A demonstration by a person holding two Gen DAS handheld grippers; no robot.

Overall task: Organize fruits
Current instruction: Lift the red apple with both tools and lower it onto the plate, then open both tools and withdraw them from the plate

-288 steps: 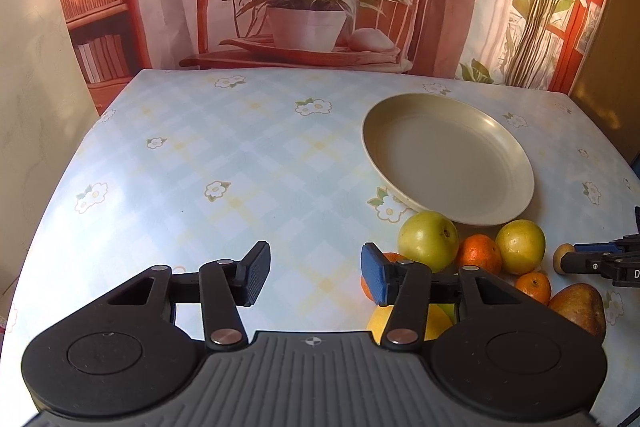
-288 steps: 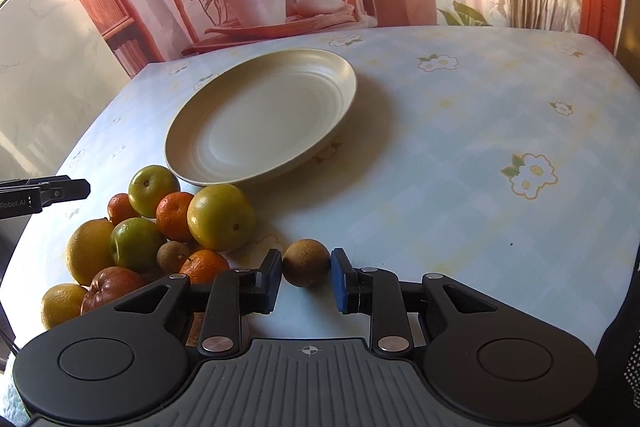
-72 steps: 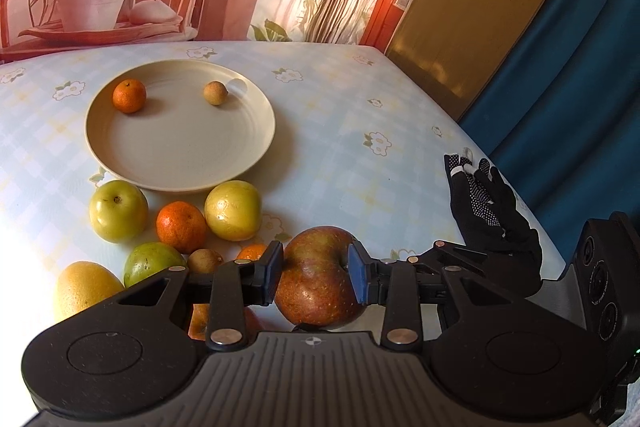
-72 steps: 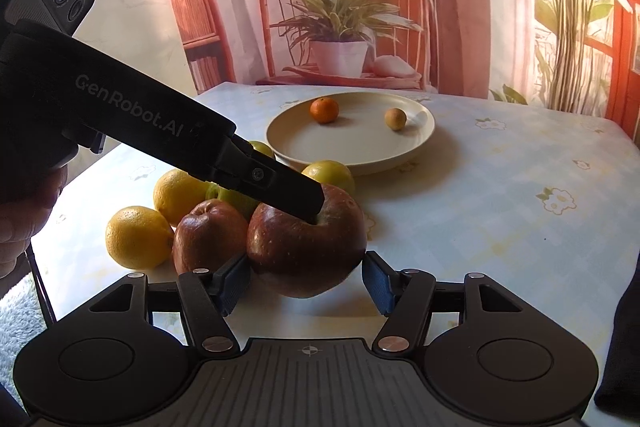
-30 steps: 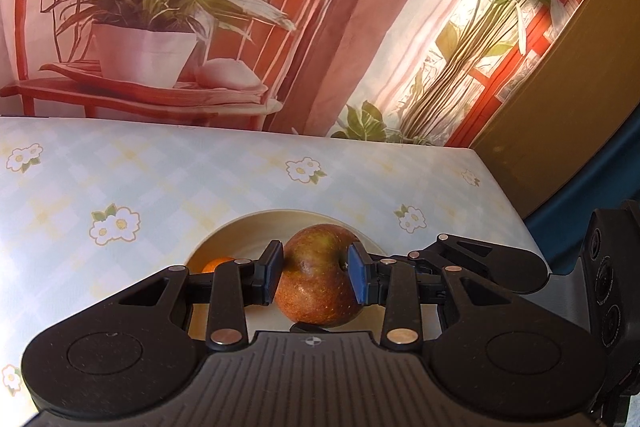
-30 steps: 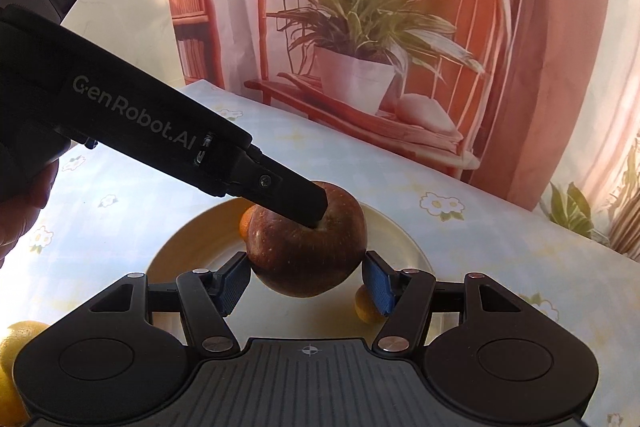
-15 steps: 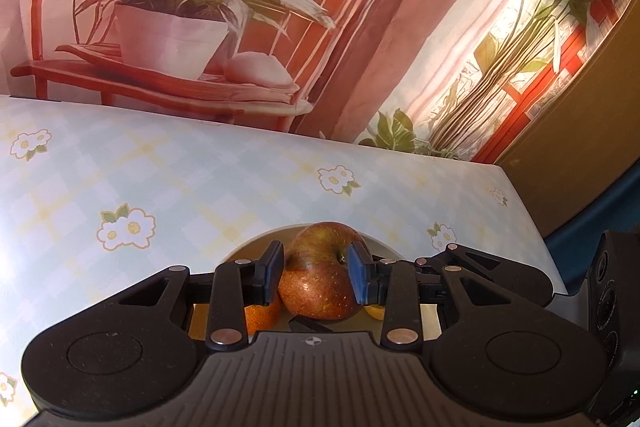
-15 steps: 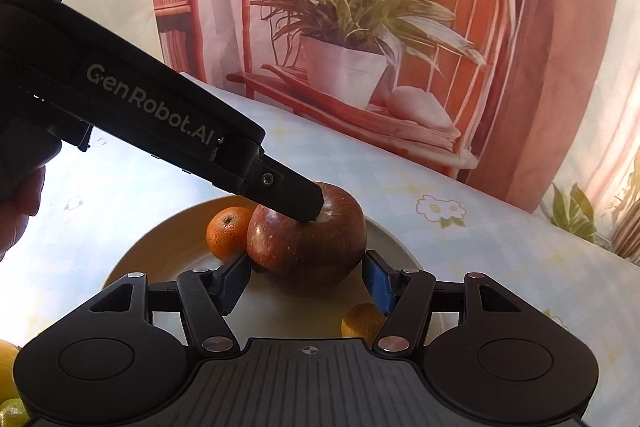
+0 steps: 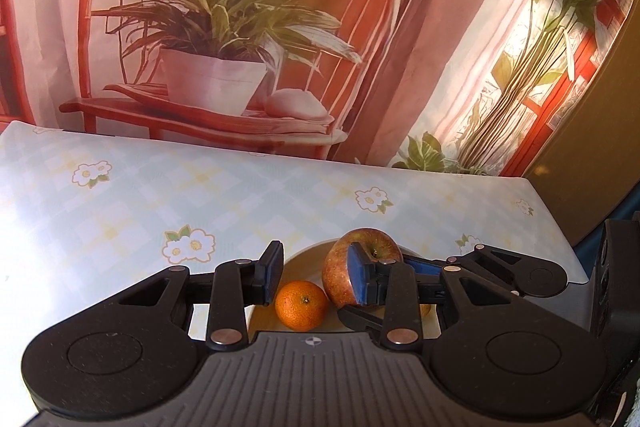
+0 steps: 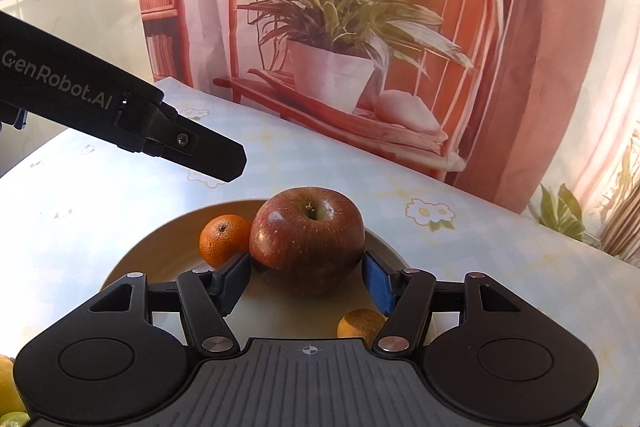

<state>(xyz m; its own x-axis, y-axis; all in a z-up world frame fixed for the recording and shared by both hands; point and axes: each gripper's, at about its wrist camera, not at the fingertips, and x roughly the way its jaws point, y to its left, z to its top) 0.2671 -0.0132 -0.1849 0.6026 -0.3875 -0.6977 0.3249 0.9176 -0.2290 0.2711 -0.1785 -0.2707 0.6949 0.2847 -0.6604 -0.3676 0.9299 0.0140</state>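
Left wrist view: the left claw (image 9: 314,271) hangs above the near side of the plate (image 9: 304,259), its blue pads a narrow gap apart with nothing between them; I judge it has let go so that the fruit can settle on the plate. The red apple (image 9: 368,243) sits on the plate, seen just past the pad on the right of this view, stem hollow up; its skin is glossy, red freckled with yellow. A mandarin (image 9: 301,305) lies on the plate touching the apple, small, round and dimpled. The plate is a smooth cream dish with a shallow raised rim, which should keep round fruit from rolling off; it stands on the counter (image 9: 200,195), covered in a slick pale check cloth printed with daisies. Beyond the plate hangs a flat printed backdrop (image 9: 216,27) of a potted plant on a chair.

Right wrist view: the right claw (image 10: 306,279) reaches over the plate's near rim and is closed on the apple at middling width, a ribbed blue pad against each lower flank; holding it low on both sides probably steadies the broad, heavy fruit where it rests near the middle of the plate. The mandarin nestles against the apple on the plate's far left; a smaller orange-yellow fruit (image 10: 360,323) lies on the plate's near side. The left claw's dark finger hovers above and left of the plate, clear of everything. A yellow fruit (image 10: 6,383) waits off the plate at the lower left edge.
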